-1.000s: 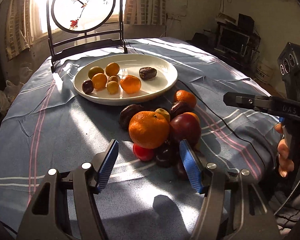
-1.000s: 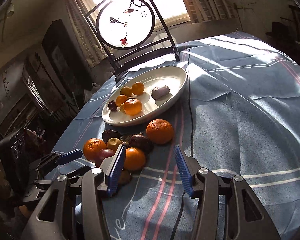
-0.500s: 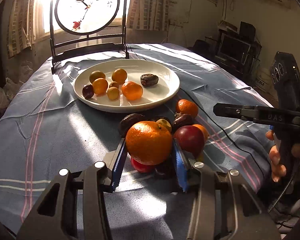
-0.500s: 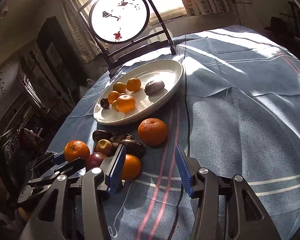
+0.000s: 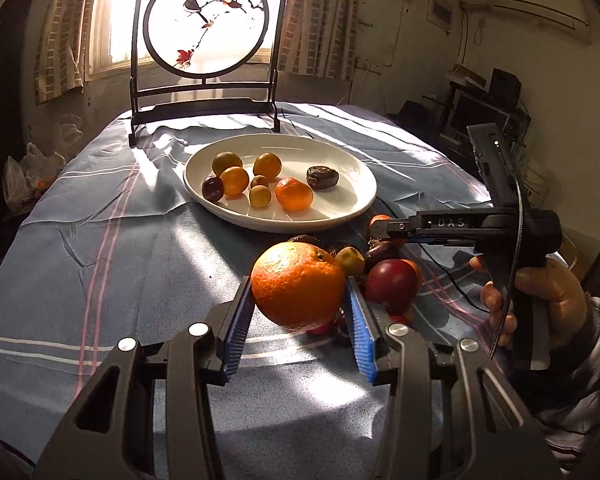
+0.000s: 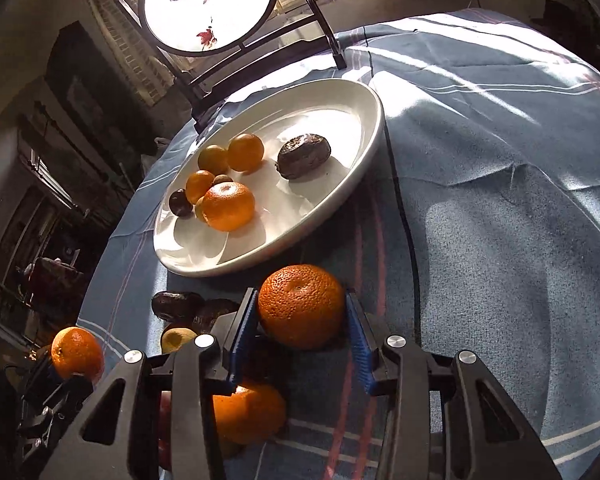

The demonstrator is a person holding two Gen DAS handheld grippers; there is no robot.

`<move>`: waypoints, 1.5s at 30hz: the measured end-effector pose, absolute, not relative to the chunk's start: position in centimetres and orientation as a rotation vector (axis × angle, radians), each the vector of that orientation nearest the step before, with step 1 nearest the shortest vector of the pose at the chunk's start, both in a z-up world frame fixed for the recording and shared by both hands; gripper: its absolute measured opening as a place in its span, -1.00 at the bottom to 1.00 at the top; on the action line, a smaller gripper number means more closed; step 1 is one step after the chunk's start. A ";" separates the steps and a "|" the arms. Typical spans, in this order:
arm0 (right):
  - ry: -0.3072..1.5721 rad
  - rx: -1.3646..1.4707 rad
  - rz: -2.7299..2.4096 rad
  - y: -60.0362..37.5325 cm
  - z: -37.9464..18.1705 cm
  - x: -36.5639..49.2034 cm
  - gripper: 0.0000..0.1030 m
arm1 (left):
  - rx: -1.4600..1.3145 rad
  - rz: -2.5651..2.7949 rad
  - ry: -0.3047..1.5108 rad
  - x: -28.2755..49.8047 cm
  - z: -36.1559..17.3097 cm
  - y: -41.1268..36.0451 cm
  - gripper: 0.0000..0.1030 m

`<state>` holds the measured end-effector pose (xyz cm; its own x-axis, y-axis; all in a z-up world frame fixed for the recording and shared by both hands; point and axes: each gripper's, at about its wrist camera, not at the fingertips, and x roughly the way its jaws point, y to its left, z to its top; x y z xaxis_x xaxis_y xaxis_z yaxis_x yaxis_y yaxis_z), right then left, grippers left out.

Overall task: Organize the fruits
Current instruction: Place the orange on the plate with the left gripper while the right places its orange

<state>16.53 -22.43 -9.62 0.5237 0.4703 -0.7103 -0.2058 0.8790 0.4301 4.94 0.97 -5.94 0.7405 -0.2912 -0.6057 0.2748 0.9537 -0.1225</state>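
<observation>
Both grippers newly closed around oranges

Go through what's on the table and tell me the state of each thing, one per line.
Left tool: closed on a large orange, lifted off the cloth.
Right tool: jaws just closing around a mandarin on the cloth.
White plate: holds eight fruits, room left.
Fruit pile: still on the cloth.
Round screen: upright.
</observation>
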 end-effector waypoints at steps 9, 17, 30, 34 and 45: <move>0.783 0.279 0.432 -23.7 -3.6 16.6 -0.17 | -0.012 -0.302 0.673 9.5 -4.7 0.9 -0.15; 0.826 0.236 0.424 -21.1 -4.0 21.7 -0.13 | -0.027 -0.239 0.772 18.4 -5.8 1.3 -0.13; 0.783 0.227 0.458 -23.3 -4.9 14.2 0.01 | 0.023 -0.306 0.739 9.9 -5.5 0.8 0.17; 0.805 0.242 0.467 -24.3 -6.5 11.0 0.00 | 0.070 -0.362 0.741 5.5 -6.4 -0.4 0.17; 0.796 0.266 0.449 -25.7 -7.6 7.0 0.00 | 0.163 -0.392 0.749 2.4 -10.1 -6.7 -0.20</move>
